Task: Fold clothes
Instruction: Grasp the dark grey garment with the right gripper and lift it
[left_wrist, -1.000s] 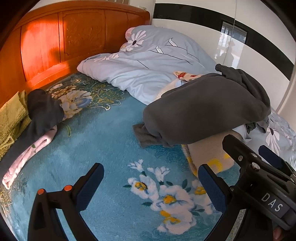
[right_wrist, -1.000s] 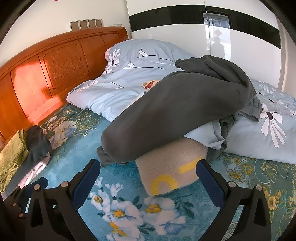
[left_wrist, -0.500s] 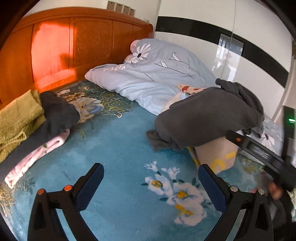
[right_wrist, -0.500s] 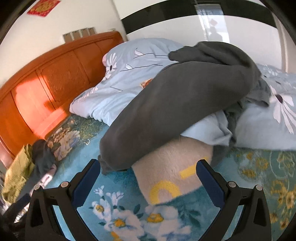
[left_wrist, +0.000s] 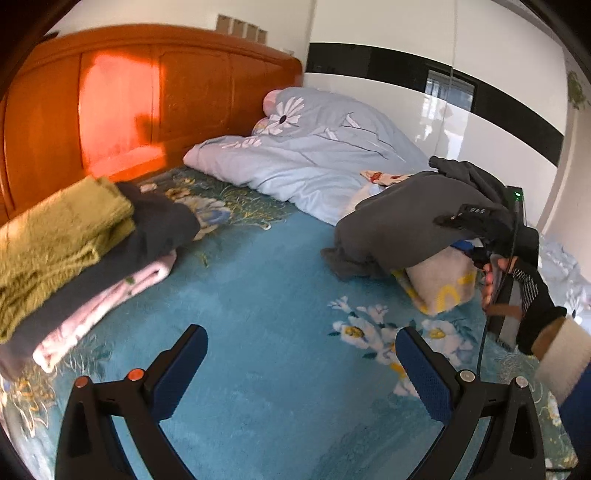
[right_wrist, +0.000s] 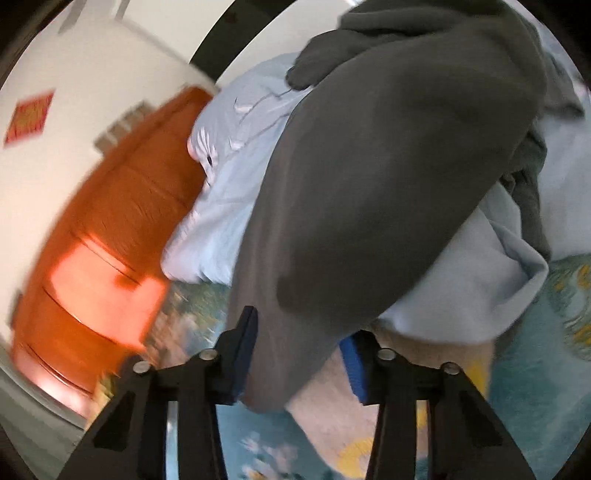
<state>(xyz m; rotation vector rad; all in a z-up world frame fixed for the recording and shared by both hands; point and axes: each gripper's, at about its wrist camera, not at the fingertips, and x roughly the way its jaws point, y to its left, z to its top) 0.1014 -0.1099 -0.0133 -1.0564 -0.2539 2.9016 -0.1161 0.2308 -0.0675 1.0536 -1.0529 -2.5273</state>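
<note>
Blue floral bedding (left_wrist: 266, 295) covers the bed in my left wrist view, with an orange wooden headboard (left_wrist: 147, 103) behind and a pale blue duvet (left_wrist: 314, 162) heaped toward the wall. My left tool (left_wrist: 301, 363) hovers over the bare blue spread, its two blue-padded fingers (left_wrist: 181, 369) spread wide with nothing between them and touching nothing. At the left edge sits a stack of folded clothes (left_wrist: 85, 258): an olive green piece on top, a dark one under it, a pink one at the bottom. Well to the right lies the grey garment (left_wrist: 399, 221), draped over a beige pillow (left_wrist: 439, 284) with yellow markings. My right hand (left_wrist: 524, 291), in a dark glove, holds the right tool (left_wrist: 469, 221) up against that garment's near end; the tips are hidden from here.

Blurred bedroom wall and headboard (right_wrist: 110, 240) fill the left of my right wrist view. My right tool (right_wrist: 299, 354) has its blue pads drawn in close on a hanging fold of the grey garment (right_wrist: 388, 166), one pad on each side of the cloth, pinching it. The garment rises large above the tool and lies over the pale blue duvet (right_wrist: 472, 295). Below it the beige pillow (right_wrist: 332, 417) shows, resting on the blue bedding (right_wrist: 554, 369).
</note>
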